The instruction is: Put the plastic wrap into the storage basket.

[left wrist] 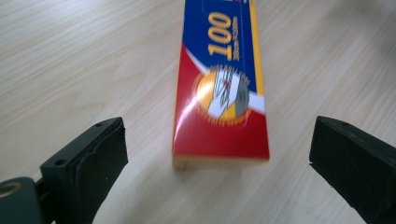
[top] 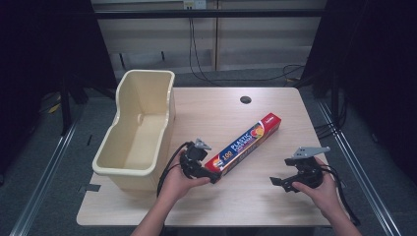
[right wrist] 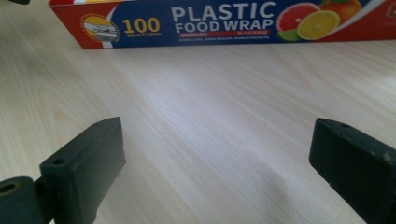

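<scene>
Left gripper (top: pixel 214 178) gaped wide at the plastic food wrap box's (top: pixel 248 142) end, centre frame; right gripper (top: pixel 281 183) wide, lower right.

The table (top: pixel 275 196) is viewed from above, toward twelve o'clock; the food wrap box (left wrist: pixel 222 88) is faced end-on, close, from the left gripper view — side-on, farther, from the right; the box is shared by all views.

I see surface (top: pixel 275 196): pale wood grain, smooth, soft sheen. Food wrap box (left wrist: pixel 223 93): printed cardboard, glossy, catching light. Bin (top: pixel 140 130): cream plastic, smooth, slightly shiny. My left tool (left wrist: pixel 219 154) and right tool (right wrist: pixel 217 154): black matt plastic jaws, dull finish.
</scene>
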Demonstrator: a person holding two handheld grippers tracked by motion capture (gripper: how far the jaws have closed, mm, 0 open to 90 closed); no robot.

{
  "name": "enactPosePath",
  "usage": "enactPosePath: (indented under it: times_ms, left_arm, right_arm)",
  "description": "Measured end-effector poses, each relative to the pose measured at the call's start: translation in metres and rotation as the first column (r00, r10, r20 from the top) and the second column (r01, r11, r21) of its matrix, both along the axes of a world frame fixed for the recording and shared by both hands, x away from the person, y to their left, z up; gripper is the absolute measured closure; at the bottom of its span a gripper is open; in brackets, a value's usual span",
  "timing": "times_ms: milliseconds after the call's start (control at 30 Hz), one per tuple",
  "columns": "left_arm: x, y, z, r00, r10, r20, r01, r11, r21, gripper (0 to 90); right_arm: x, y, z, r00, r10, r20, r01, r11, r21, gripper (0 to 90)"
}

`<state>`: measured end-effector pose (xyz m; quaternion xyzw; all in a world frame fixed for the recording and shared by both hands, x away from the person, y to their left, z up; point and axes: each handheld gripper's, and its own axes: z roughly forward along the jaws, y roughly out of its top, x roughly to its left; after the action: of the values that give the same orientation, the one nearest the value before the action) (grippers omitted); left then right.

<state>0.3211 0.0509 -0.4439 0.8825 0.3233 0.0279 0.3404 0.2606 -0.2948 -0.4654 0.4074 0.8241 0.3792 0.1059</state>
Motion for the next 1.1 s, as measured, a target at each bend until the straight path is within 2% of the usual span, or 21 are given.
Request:
enactPosePath:
  times_ms: [67, 167, 267, 333, 400, 467, 567, 667, 833, 867, 1033, 1100]
  left_arm:
    - [0.004, -0.005, 0.002, 0.9999, -0.014, 0.001, 0.014, 0.9998, 0.014, 4.0]
    - [0.013, -0.014, 0.005, 0.9994, -0.029, -0.020, 0.029, 0.9995, 0.012, 2.5]
    - [0.021, -0.023, 0.006, 0.9991, -0.026, -0.033, 0.026, 0.9997, 0.002, 2.2]
    - [0.026, -0.029, 0.007, 0.9988, -0.034, -0.034, 0.035, 0.9991, 0.023, 2.0]
    - [0.035, -0.037, 0.009, 0.9979, -0.040, -0.052, 0.041, 0.9990, 0.018, 1.8]
    - [0.038, -0.039, 0.009, 0.9978, -0.043, -0.050, 0.044, 0.9988, 0.020, 1.6]
    - [0.047, -0.048, 0.010, 0.9976, -0.033, -0.061, 0.034, 0.9993, 0.015, 1.1]
    - [0.056, -0.057, 0.011, 0.9967, -0.029, -0.076, 0.031, 0.9991, 0.028, 1.9]
    - [0.067, -0.072, 0.011, 0.9981, -0.012, -0.060, 0.014, 0.9994, 0.032, 2.9]
    - [0.069, -0.073, 0.011, 0.9981, -0.022, -0.058, 0.024, 0.9990, 0.038, 4.2]
    - [0.077, -0.080, 0.007, 0.9966, 0.014, -0.081, -0.009, 0.9985, 0.054, 11.4]
    - [0.079, -0.083, 0.006, 0.9969, 0.008, -0.078, -0.003, 0.9982, 0.060, 14.5]
  right_arm:
    - [-0.001, -0.002, 0.000, 1.0000, -0.005, 0.000, 0.005, 1.000, -0.009, 4.7]
    - [-0.001, -0.002, -0.001, 1.0000, -0.006, 0.001, 0.006, 1.000, -0.030, 4.7]
    - [-0.001, -0.002, -0.002, 1.0000, -0.001, -0.008, 0.001, 1.000, -0.031, 4.7]
    - [-0.002, -0.003, -0.003, 1.0000, -0.004, -0.005, 0.004, 0.999, -0.035, 5.2]
    - [-0.002, -0.005, -0.003, 0.9999, -0.014, -0.006, 0.014, 0.999, -0.030, 5.3]
    - [-0.002, -0.007, -0.003, 0.9999, -0.012, -0.009, 0.012, 1.000, -0.026, 5.3]
    - [-0.003, -0.008, -0.002, 0.9997, -0.024, -0.009, 0.024, 1.000, -0.017, 5.3]
    - [-0.003, -0.009, -0.002, 0.9997, -0.021, -0.010, 0.021, 1.000, -0.012, 5.3]
    - [-0.002, -0.010, -0.002, 0.9998, -0.022, -0.003, 0.022, 1.000, -0.007, 5.3]
    - [-0.002, -0.011, -0.002, 0.9998, -0.021, -0.003, 0.021, 1.000, -0.007, 5.2]
    - [-0.002, -0.011, -0.002, 0.9997, -0.023, -0.008, 0.023, 1.000, -0.007, 5.3]
    - [-0.002, -0.011, -0.002, 0.9998, -0.020, -0.008, 0.020, 1.000, -0.004, 5.3]
